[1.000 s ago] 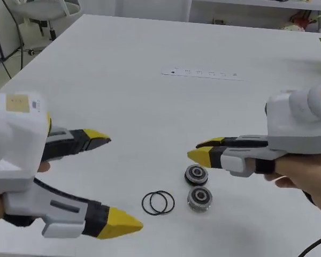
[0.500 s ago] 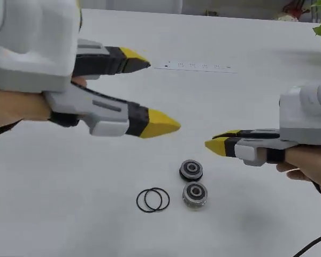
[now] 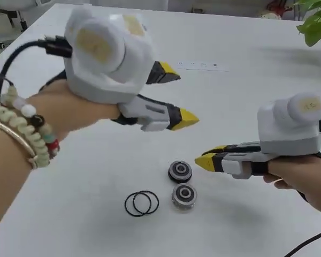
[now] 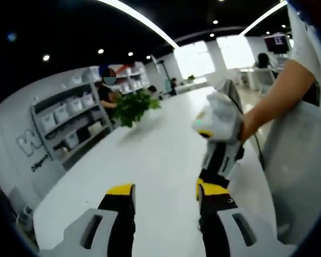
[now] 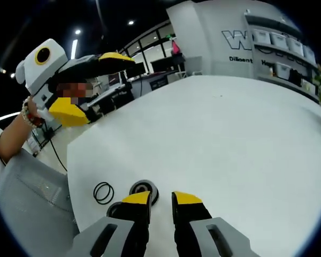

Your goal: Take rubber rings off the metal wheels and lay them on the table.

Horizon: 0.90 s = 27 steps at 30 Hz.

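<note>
**A:** What's the setting?

**B:** A white table in a bright room, with shelves along one wall.

**A:** Where are the rings?

**B:** Two black rings lie flat on the table, overlapping each other. Two wheels sit just to their right, one behind the other and close together. I can't tell whether the wheels touch. The rings lie apart from both.

**A:** And the grippers?

**B:** The right gripper is held level, low over the table, just right of the farther wheel with its tips pointing at it. Its jaws are drawn close with only a thin gap, and nothing is between them. In its own view the wheels lie just beyond its left jaw, which partly hides one. The left gripper is raised well clear of the wheels and points right. Its jaws are wide apart and empty.

**A:** Anything else?

**B:** A strip lies far back on the table and a plant is at the far right. There are beads on the left wrist.
</note>
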### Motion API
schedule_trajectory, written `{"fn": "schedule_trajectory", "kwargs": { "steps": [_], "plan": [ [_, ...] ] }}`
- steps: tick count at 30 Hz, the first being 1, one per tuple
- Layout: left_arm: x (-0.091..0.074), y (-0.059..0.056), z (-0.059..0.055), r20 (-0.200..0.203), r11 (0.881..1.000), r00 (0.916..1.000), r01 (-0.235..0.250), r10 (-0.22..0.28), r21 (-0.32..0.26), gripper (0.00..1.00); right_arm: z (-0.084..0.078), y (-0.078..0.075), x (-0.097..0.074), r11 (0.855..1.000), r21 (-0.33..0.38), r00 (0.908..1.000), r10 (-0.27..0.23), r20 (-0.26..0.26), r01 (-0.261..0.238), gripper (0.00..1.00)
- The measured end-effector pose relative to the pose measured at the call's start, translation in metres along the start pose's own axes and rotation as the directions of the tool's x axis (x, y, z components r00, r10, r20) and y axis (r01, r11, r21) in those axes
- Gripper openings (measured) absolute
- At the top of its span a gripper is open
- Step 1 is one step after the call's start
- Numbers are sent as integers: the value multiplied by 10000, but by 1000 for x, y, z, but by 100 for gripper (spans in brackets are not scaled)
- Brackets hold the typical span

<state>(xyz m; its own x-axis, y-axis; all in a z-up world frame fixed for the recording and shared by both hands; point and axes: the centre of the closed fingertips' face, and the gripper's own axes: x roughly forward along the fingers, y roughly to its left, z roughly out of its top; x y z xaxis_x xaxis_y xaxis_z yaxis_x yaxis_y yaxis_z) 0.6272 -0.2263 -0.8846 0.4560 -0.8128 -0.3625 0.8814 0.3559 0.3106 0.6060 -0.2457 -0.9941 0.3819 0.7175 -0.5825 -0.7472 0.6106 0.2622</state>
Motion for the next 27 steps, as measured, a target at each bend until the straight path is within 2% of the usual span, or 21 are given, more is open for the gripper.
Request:
{"fn": "schedule_trajectory", "kwargs": {
  "steps": [2, 3, 5, 6, 8, 9, 12, 15, 17, 19, 23, 27],
  "plan": [
    [5, -8, -13, 110, 9987, 9999, 54, -49, -512, 44, -1, 0, 1, 10000, 13, 10000, 6, -49, -6, 13],
    [8, -11, -24, 104, 9960, 9999, 52, -43, -895, 42, -3, 0, 1, 10000, 3, 9999, 22, -99, -22, 13],
    [12, -17, -43, -339, 9935, 9989, 277, -316, -1106, 37, -3, 0, 2, 10000, -5, 9999, 42, -125, -42, 13],
    [15, -21, -53, -689, 9952, 9966, 382, -445, -899, 35, -3, 1, 2, 10000, -9, 9999, 57, -134, -57, 13],
    [20, -24, -63, -815, 9944, 9961, 265, -349, -1019, 33, -3, 2, 4, 10000, -30, 9998, 89, -158, -89, 13],
    [21, -25, -65, -866, 9933, 9956, 271, -369, -1124, 33, -4, 2, 5, 9999, -43, 9998, 115, -185, -116, 13],
    [24, -39, -72, -896, 9854, 9929, 631, -779, -1581, 31, -8, 6, 7, 9995, -235, 9991, 212, -376, -221, 12],
    [26, -48, -76, -857, 9802, 9903, 932, -1094, -1749, 23, -11, 7, 8, 9989, -401, 9984, 242, -518, -262, 12],
    [28, -55, -82, -1017, 9777, 9865, 1087, -1284, -1794, 18, -13, 8, 9, 9986, -417, 9979, 303, -571, -328, 12],
    [29, -60, -88, -1188, 9749, 9832, 1145, -1387, -1912, 18, -16, 8, 11, 9978, -551, 9968, 333, -723, -374, 12],
    [31, -60, -99, -1562, 9751, 9803, 876, -1206, -2035, 16, -18, 9, 11, 9966, -676, 9956, 403, -847, -461, 10],
    [32, -60, -97, -1354, 9663, 9830, 885, -1239, -2416, 13, -18, 9, 10, 9963, -713, 9954, 428, -856, -489, 11]
  ]
}}
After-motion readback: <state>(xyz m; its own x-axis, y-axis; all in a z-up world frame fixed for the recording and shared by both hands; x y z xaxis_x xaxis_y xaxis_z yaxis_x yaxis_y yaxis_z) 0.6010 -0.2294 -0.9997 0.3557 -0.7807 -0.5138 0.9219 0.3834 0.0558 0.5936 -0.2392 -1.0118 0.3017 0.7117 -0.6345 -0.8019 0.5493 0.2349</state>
